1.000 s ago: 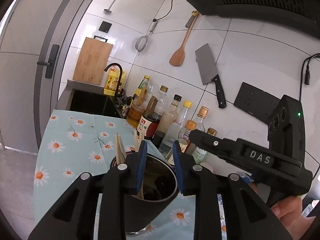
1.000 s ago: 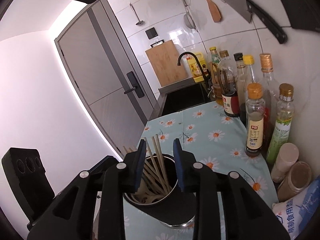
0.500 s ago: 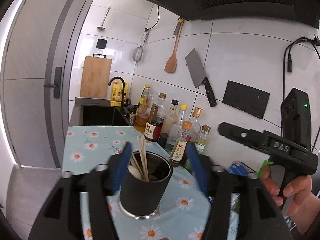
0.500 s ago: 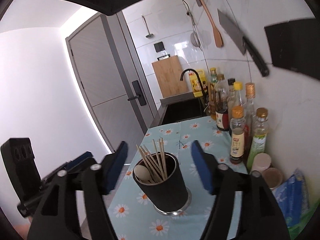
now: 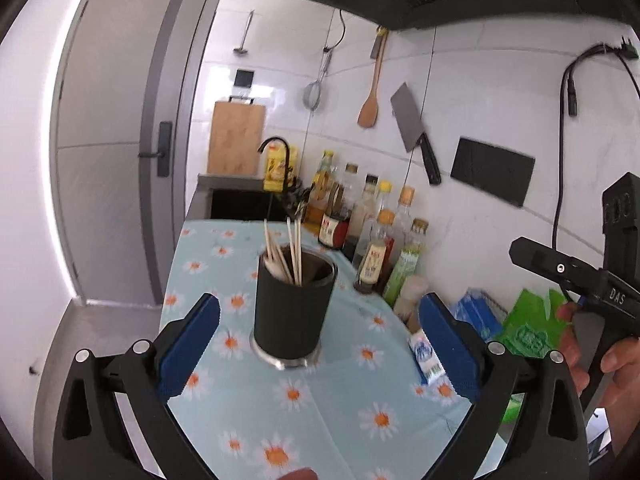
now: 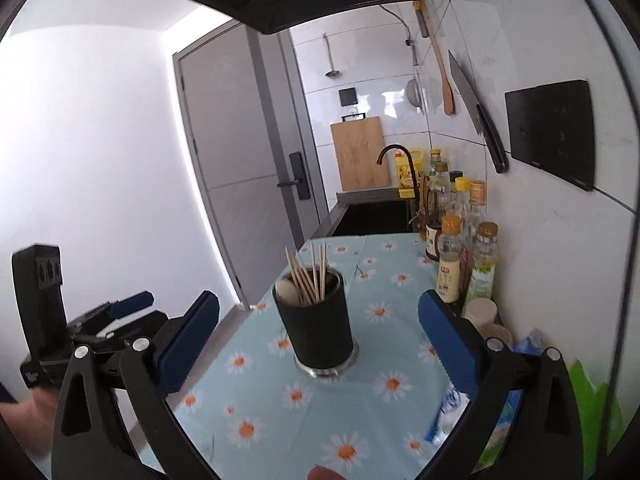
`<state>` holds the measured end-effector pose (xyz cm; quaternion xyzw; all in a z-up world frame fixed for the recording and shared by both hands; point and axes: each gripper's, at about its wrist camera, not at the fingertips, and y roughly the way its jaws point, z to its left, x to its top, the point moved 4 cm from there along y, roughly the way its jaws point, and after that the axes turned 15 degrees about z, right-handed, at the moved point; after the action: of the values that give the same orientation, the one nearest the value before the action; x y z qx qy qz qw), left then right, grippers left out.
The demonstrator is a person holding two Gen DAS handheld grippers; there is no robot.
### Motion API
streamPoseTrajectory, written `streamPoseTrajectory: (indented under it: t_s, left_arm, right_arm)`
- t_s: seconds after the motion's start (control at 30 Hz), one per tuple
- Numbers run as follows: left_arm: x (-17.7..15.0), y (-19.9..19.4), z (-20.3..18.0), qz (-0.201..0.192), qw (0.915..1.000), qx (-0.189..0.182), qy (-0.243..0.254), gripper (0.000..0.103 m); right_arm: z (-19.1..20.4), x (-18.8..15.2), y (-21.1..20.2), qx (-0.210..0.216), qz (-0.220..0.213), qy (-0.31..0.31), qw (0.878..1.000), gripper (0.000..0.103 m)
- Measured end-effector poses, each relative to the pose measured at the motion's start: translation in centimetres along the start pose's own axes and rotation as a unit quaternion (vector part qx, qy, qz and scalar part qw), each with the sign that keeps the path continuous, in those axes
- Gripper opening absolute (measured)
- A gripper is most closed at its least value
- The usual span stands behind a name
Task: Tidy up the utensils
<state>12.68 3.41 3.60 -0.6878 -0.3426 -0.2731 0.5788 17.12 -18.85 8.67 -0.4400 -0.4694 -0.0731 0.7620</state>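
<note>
A black utensil cup stands upright on the daisy tablecloth, holding several wooden chopsticks and a pale spoon. It also shows in the right wrist view with the chopsticks sticking up. My left gripper is open and empty, drawn back in front of the cup. My right gripper is open and empty, also back from the cup. The right gripper body shows at the right of the left wrist view; the left gripper body shows at the left of the right wrist view.
Sauce and oil bottles line the tiled wall to the right. Packets and a green bag lie by the wall. A sink with black tap, a cutting board, a cleaver and a wooden spatula are beyond.
Both grippers were nearly shut right over the cup's rim. Both have opened wide and pulled back and up, so the whole cup now shows standing free on the cloth.
</note>
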Motion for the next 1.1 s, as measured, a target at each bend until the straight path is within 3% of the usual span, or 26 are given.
streamPoseTrajectory:
  t_s: [0.17, 0.43, 1.1]
  left_arm:
    - [-3.2, -0.9, -2.2, 0.015, 0.9994, 0.028, 0.011, 0.096]
    - [-7.2, -1.4, -3.6, 0.041, 0.9982, 0.041, -0.015, 0.097]
    - [-11.9, 0.7, -5.4, 0.114, 0.9922, 0.048, -0.015, 0.097]
  right_arm:
    - [-0.3, -3.3, -0.1, 0.007, 0.029, -0.001, 1.000, 0.098]
    - [-0.3, -7.4, 0.2, 0.011, 0.069, -0.006, 0.998, 0.098]
    - [-1.1, -12.5, 1.6, 0.006, 0.119, 0.000, 0.993, 0.098]
